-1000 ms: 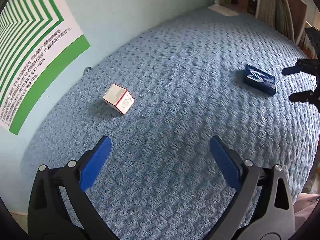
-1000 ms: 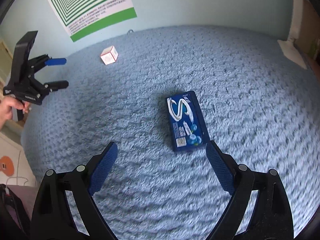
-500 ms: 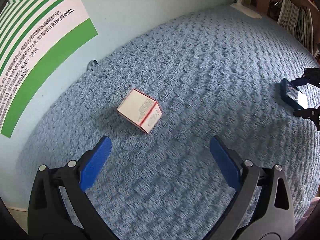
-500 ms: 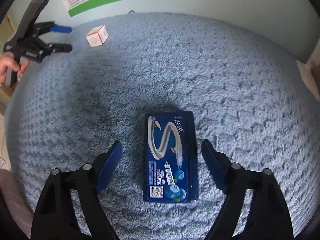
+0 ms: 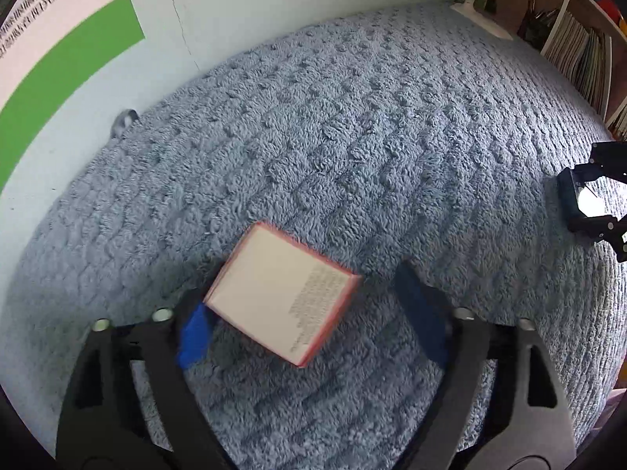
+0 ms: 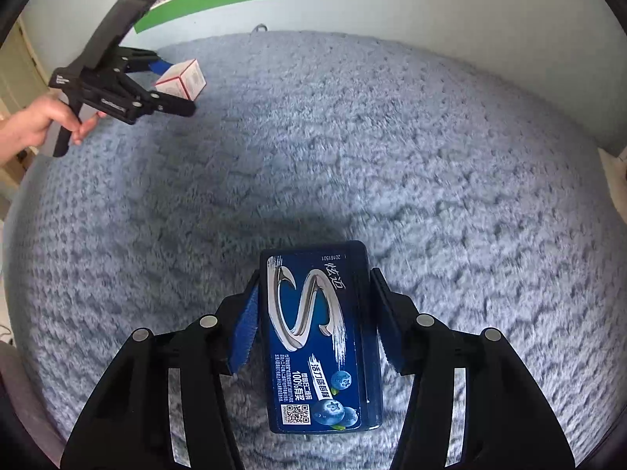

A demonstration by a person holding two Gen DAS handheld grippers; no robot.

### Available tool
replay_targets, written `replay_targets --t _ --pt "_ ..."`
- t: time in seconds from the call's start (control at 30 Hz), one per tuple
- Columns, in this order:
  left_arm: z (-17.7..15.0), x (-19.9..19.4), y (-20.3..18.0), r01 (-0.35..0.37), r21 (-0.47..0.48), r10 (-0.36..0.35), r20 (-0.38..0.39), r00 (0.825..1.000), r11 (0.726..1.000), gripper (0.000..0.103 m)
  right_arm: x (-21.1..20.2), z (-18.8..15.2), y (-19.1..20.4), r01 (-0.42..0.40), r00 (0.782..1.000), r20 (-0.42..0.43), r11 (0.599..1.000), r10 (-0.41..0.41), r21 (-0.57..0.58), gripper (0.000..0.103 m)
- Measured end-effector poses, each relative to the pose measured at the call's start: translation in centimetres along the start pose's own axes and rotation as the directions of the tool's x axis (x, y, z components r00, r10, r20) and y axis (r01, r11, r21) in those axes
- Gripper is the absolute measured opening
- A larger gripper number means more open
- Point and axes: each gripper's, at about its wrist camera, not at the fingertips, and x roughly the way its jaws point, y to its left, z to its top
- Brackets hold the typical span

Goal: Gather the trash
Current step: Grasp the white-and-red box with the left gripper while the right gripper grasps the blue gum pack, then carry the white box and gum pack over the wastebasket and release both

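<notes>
while both tools close, left tool (image 5: 309, 325) straddles the white box (image 5: 280, 293), right tool (image 6: 313, 321) the blue pack (image 6: 319, 337), neither yet pinched

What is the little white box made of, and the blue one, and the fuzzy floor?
White box: looks like matte cardboard, with sharp folded edges. Blue box: probably glossy printed card, as it shines. Blue rug: soft tufted fabric, with a bumpy pile.
</notes>
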Motion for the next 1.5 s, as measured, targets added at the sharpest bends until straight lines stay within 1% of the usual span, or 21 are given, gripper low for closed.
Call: replay_targets --t 0.07,0.13,0.17,0.33,0.47,0.6,0.8,1.03,1.23,1.4,1.5 --pt "0.2 0.3 0.2 0.006 -0.006 -0.006 0.008 1.000 1.000 0.068 0.6 0.8 0.1 -0.012 1.000 -0.003 1.000 0.012 -0.001 0.054" --pt "0.3 0.3 0.6 0.010 -0.016 -0.010 0.017 1.000 1.000 0.057 1.2 1.6 0.2 -0.014 1.000 -0.004 1.000 0.014 -0.001 0.054" --pt "0.4 0.3 0.7 0.005 -0.019 -0.005 0.020 1.000 1.000 0.055 1.5 1.9 0.2 -0.019 1.000 -0.006 1.000 0.019 0.001 0.054" --pt "0.5 0.1 1.0 0.005 -0.023 -0.004 0.023 1.000 1.000 0.055 2.0 2.9 0.4 -0.022 1.000 -0.003 1.000 0.022 0.007 0.054" --pt "0.3 -1.1 0.5 0.000 -0.013 0.000 0.032 0.999 1.000 0.055 1.6 3.0 0.5 -0.022 1.000 0.008 1.000 0.022 0.008 0.054" --pt "0.5 -2.8 -0.5 -0.009 0.008 0.009 0.049 0.999 1.000 0.055 0.5 2.9 0.5 -0.017 0.999 0.029 1.000 0.016 0.009 0.054" --pt "0.8 -5.9 -2.7 -0.023 0.039 0.019 0.088 0.996 0.999 0.055 -2.6 2.3 1.4 0.004 0.997 0.080 1.000 -0.005 0.009 0.054" --pt "0.6 -9.0 -7.5 -0.023 0.127 0.007 0.123 0.992 0.992 0.055 -7.8 -1.5 1.4 0.052 0.989 0.133 0.997 -0.060 0.063 0.053" --pt "0.2 -10.5 -13.1 0.007 0.220 -0.038 0.135 0.990 0.975 0.055 -12.1 -6.4 1.6 0.097 0.980 0.159 0.985 -0.119 0.140 0.053" --pt "-0.4 -11.4 -18.3 0.038 0.311 -0.083 0.134 0.987 0.950 0.055 -16.0 -10.7 1.9 0.142 0.966 0.185 0.966 -0.183 0.218 0.053" --pt "-0.7 -12.0 -21.8 0.054 0.377 -0.112 0.133 0.985 0.925 0.055 -18.2 -13.3 2.3 0.178 0.954 0.191 0.948 -0.232 0.262 0.053"
